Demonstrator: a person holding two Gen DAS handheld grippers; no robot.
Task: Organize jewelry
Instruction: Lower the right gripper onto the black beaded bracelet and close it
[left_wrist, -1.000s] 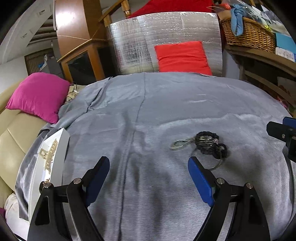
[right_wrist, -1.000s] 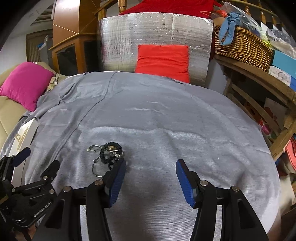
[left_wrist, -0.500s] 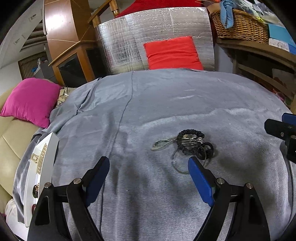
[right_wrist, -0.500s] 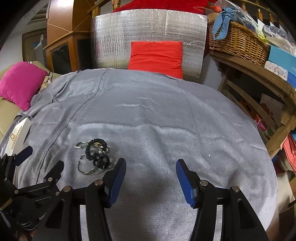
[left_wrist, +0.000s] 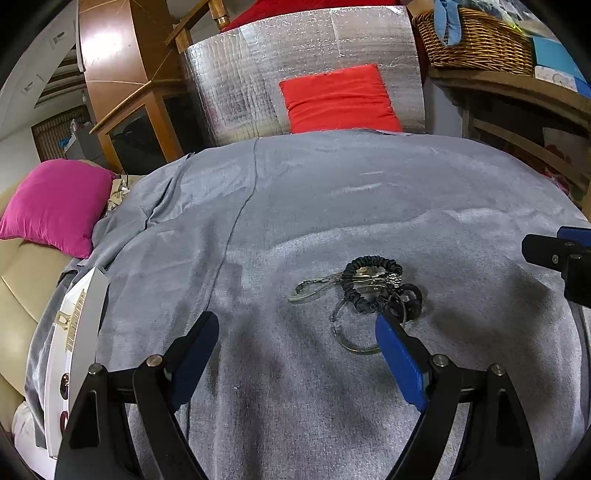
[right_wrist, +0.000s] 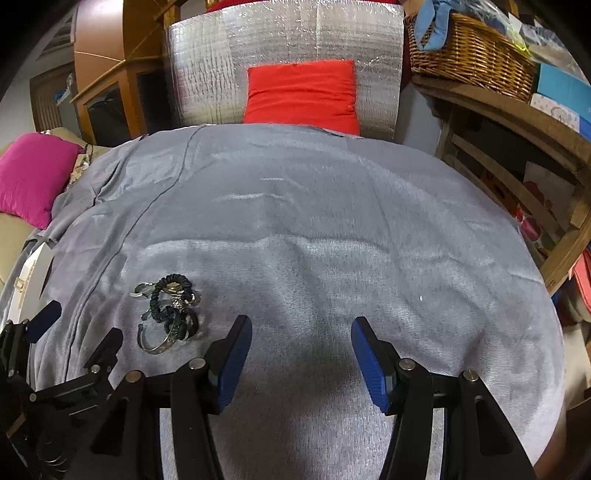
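A small tangle of jewelry (left_wrist: 369, 291) lies on the grey blanket (left_wrist: 332, 206) that covers the bench. It is made up of a black braided cord bracelet (left_wrist: 371, 264), a silver clasp piece (left_wrist: 308, 291) sticking out to its left, and a thin metal bangle (left_wrist: 351, 341) on the near side.

The left tongs (left_wrist: 295, 356) are spread wide with nothing between the blue pads. In the left wrist view the heap lies just ahead of the right-hand pad (left_wrist: 400, 363), the bangle almost at its tip; whether they touch cannot be told. The left-hand pad stands well apart from the heap.

The right tongs (right_wrist: 301, 354) are partly spread and also empty, over bare blanket. In the right wrist view the jewelry (right_wrist: 168, 314) lies to the left of them, outside the gap, near the left pad (right_wrist: 231, 363) but not touching it, between the two tools.

A white box (left_wrist: 72, 332) sits at the blanket's left edge, beside a pink cushion (left_wrist: 55, 205). A red cushion (left_wrist: 338, 98) leans on a silver foil panel (left_wrist: 258, 66) at the far end.
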